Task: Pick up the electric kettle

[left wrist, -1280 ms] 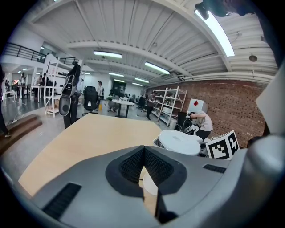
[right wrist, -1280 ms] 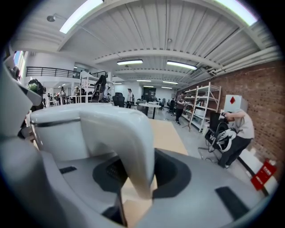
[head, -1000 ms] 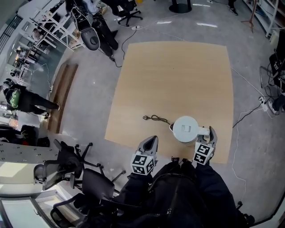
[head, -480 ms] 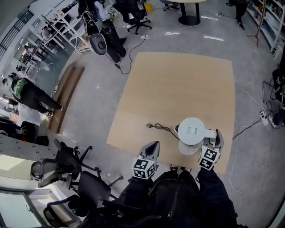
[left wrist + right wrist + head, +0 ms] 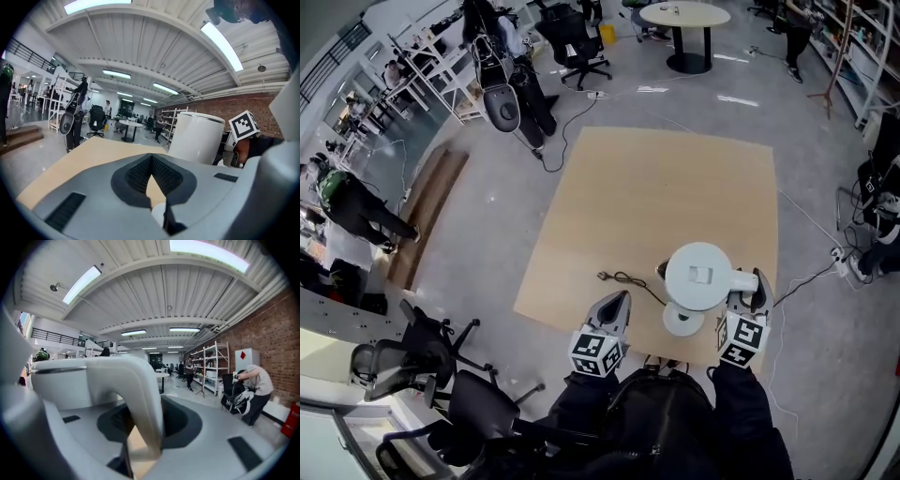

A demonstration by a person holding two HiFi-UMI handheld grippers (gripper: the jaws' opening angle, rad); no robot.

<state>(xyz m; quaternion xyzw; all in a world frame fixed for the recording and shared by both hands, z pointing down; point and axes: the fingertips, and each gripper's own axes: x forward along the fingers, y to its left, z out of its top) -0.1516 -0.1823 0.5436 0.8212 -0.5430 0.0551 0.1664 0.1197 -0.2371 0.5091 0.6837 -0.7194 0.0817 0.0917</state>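
White cylindrical kettle point(image 5: 700, 275), arched handle point(image 5: 136, 394), round base point(image 5: 680, 323) below.

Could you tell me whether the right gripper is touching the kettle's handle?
Touching. The right gripper view shows the handle clamped between the jaws of the right gripper.

— How is the scene lit?
— Brightly, by ceiling strip lights point(image 5: 206, 251) above the right gripper point(image 5: 143, 427); glare is thrown on the floor point(image 5: 736, 100) far ahead of it.
— And sharpness?
— Edges are bent and darkened; the nearest jaw surfaces are blurred.
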